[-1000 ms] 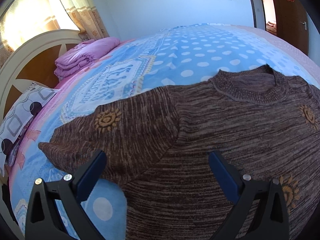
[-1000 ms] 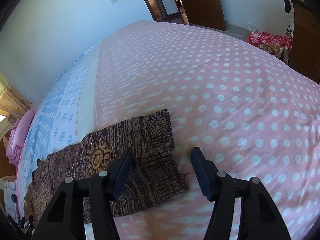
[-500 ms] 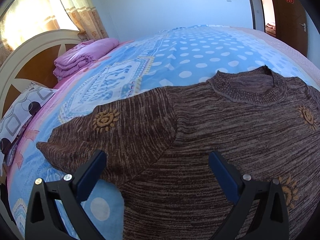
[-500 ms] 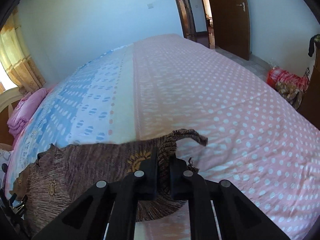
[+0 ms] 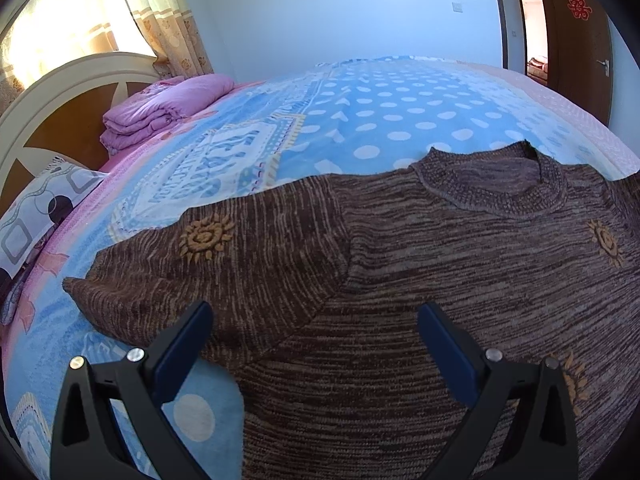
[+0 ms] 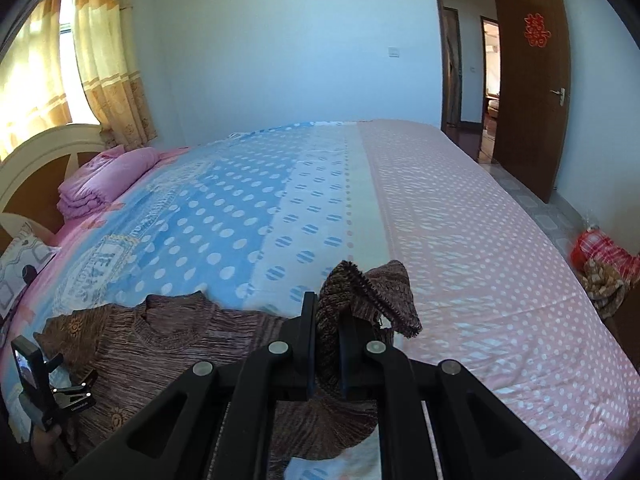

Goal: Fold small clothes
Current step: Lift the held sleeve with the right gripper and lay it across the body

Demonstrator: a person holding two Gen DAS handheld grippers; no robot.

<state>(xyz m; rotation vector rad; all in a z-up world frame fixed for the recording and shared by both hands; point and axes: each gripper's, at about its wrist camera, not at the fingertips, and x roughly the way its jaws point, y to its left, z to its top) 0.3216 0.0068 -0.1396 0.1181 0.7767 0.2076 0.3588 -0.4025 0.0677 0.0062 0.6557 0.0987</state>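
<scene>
A brown knit sweater (image 5: 440, 280) with orange sun motifs lies flat on the bed, collar away from me. My left gripper (image 5: 316, 332) is open and empty, low over the sweater's left armpit area, with the left sleeve (image 5: 208, 264) stretching left. My right gripper (image 6: 326, 344) is shut on the sweater's right sleeve cuff (image 6: 372, 296) and holds it lifted above the bed. The sweater body (image 6: 180, 344) shows in the right wrist view, with the left gripper (image 6: 76, 394) at its near left edge.
The bed has a blue dotted cover (image 5: 380, 120) and a pink dotted cover (image 6: 480, 240). Folded pink bedding (image 5: 168, 104) and a patterned pillow (image 5: 36, 216) lie by the headboard (image 5: 52, 120). An open brown door (image 6: 528, 88) and a pile of clothes (image 6: 604, 268) are at right.
My right gripper closed on the right sleeve cuff and lifted it off the bed, swinging toward the sweater body. My left gripper stayed open and nearly still.
</scene>
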